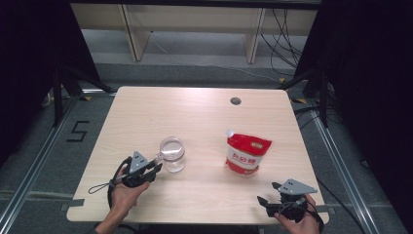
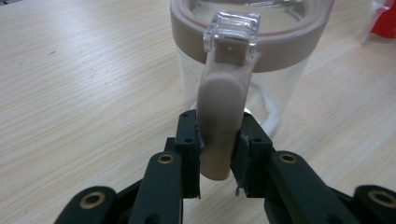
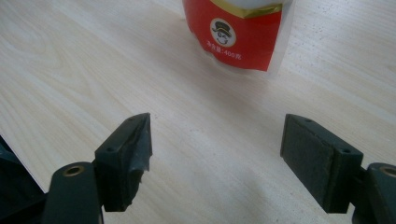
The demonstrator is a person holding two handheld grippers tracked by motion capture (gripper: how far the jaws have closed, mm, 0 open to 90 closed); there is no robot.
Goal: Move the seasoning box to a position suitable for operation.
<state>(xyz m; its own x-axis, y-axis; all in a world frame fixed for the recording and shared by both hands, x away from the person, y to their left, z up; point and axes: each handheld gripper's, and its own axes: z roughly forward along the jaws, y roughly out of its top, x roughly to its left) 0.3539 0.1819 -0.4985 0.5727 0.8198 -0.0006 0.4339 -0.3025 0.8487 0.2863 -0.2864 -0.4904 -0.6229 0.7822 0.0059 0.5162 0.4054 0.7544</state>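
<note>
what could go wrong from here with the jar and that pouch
The left gripper pinches only the beige latch tab of the clear jar, so lifting might flip the latch or let the jar swing and slip. The red pouch stands upright near the jar; a nudge could topple it. The right gripper is open, short of the pouch, steadying nothing.

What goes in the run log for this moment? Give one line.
left gripper: shut on beige latch tab of clear glass jar | right gripper: open, fingers apart | red-and-white stand-up pouch: upright, untouched
</note>
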